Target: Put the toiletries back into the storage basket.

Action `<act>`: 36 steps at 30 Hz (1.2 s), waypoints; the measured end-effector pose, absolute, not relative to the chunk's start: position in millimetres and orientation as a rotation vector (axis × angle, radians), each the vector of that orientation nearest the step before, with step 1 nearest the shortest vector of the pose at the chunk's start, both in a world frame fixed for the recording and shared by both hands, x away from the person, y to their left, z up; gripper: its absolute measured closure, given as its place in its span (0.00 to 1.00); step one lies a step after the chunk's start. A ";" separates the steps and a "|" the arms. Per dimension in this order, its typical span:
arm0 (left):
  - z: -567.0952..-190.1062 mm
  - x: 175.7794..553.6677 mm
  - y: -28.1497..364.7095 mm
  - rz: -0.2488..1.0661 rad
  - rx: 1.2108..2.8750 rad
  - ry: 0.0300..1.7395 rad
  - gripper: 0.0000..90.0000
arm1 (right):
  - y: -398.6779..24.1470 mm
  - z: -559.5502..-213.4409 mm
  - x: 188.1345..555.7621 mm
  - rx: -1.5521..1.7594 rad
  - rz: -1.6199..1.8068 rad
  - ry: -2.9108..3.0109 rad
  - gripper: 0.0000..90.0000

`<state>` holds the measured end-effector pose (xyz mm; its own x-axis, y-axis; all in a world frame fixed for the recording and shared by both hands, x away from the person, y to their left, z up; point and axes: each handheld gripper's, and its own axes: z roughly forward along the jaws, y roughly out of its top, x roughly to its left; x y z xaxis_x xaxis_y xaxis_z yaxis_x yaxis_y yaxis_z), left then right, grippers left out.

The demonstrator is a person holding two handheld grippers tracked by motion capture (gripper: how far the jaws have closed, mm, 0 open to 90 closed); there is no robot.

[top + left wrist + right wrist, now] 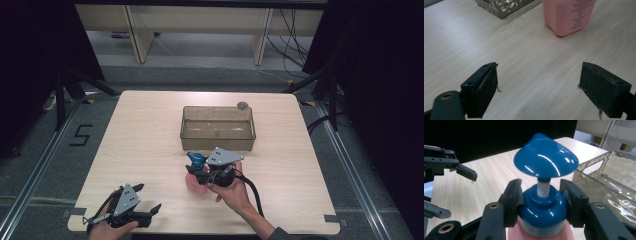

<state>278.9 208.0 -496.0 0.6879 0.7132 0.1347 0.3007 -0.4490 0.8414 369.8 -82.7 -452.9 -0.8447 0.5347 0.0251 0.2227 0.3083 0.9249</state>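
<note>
From where I sit I count two grippers, one bottle, one bin and one small round object on the worktop [150,130]. At the far left, near the front edge, my left gripper [150,197] rests low over bare wood, released, its jaws standing wide apart with nothing between them. In the left gripper view its own pads [484,90] frame plain worktop, and the pink bottle [569,15] stands upright beyond them, well apart. Moving right to the middle, that single pink bottle [192,182] sits just in front of the bin, topped by one blue pump head [545,156]. My right gripper [544,200] is clenched on the blue collar [541,208] under the pump, a pad pressing on each side of it; I see no gap there. Just beyond and to the right stands one clear brownish bin [218,135], rectangular, its inside showing nothing I can make out. At the bin's far right corner lies one small grey round object [243,105], too small to identify.
</note>
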 end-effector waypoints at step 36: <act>-496.1 278.9 209.1 0.612 2.041 0.791 0.16 | -93.9 -427.4 383.0 0.736 1.518 2.255 0.60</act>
